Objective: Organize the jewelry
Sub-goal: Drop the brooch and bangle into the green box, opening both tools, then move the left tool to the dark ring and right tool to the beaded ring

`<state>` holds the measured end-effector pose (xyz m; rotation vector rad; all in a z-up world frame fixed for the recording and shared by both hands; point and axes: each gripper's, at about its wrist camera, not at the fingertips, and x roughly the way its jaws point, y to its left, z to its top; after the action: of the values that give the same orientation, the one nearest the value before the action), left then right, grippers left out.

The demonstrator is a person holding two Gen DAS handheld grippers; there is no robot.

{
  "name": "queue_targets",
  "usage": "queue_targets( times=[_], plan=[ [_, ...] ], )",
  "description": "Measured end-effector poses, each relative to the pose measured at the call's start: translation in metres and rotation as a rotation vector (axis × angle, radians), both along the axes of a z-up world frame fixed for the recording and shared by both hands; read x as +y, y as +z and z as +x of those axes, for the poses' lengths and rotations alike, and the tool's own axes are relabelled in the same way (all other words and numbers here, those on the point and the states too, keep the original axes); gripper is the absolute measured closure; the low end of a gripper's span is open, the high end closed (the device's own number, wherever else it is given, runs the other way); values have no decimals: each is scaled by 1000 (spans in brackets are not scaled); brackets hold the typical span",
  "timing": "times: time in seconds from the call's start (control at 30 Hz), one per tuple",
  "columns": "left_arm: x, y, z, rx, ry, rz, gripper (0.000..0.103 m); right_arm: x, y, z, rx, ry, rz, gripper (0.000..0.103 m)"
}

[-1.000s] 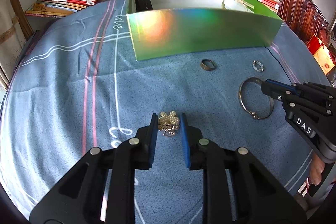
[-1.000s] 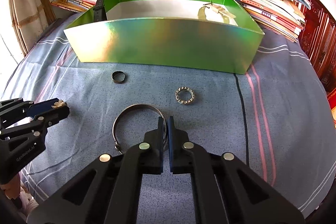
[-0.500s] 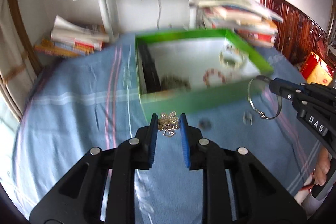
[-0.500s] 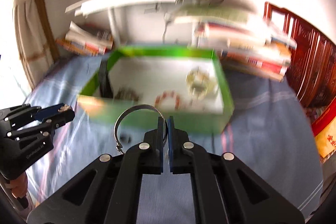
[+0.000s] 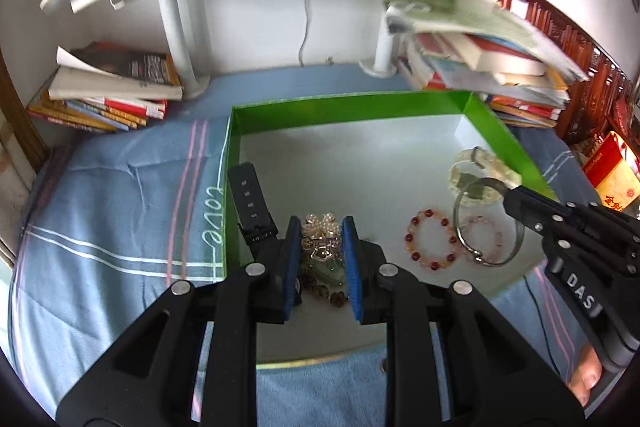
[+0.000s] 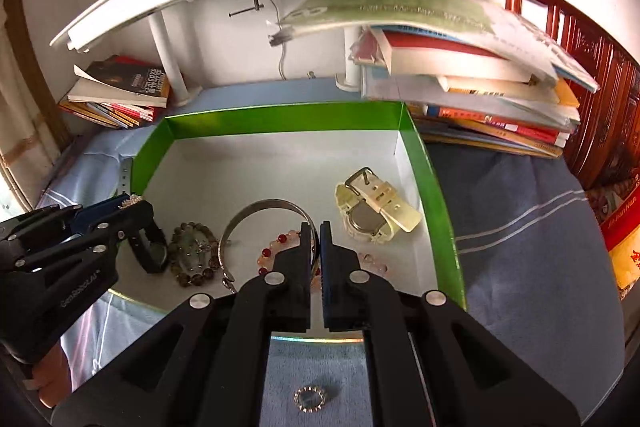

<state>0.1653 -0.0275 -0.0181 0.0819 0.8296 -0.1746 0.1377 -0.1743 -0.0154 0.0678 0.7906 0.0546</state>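
Your left gripper [image 5: 320, 239] fingers pinch the pearl brooch [image 5: 319, 231] and your right gripper [image 6: 314, 241] fingers clamp the silver bangle [image 6: 264, 207], both hanging directly over the green box [image 6: 280, 117] floor below, ready to drop.

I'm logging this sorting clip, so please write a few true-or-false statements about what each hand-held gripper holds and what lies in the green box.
1. The left hand-held gripper holds a pearl brooch over the green box. True.
2. The right hand-held gripper is open and holds nothing. False: it is shut on a silver bangle.
3. A cream watch lies in the box. True.
4. The sparkly ring is in the box. False: it lies on the blue cloth outside.
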Motion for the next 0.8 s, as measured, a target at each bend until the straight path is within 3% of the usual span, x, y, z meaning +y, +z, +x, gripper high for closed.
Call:
queue_targets(
  times=[0.03, 0.1, 0.17, 0.33, 0.5, 0.67, 0.8],
  plan=[
    [0, -2, 2, 4, 5, 2, 80, 1, -1, 1, -3, 2, -7, 96],
    [2, -3, 2, 4, 15, -4, 60, 1, 0, -2, -11, -3, -21, 84],
    [6, 3, -5, -17, 13, -20, 54, 1, 7, -10, -36, -1, -22, 62],
    [17, 20, -41, -69, 10, -19, 52, -11, 20, -59, -80, 11, -8, 61],
    [20, 19, -91, -80, -38, 0, 49, -23, -3, -99, -1, 30, 18, 61],
    [1, -18, -107, 10, -106, 31, 48, -6, -47, -98, 117, 78, -12, 61],
    [-8, -45, -98, 96, -116, 42, 48, 8, -63, -88, 148, 103, -14, 61]
  ],
)
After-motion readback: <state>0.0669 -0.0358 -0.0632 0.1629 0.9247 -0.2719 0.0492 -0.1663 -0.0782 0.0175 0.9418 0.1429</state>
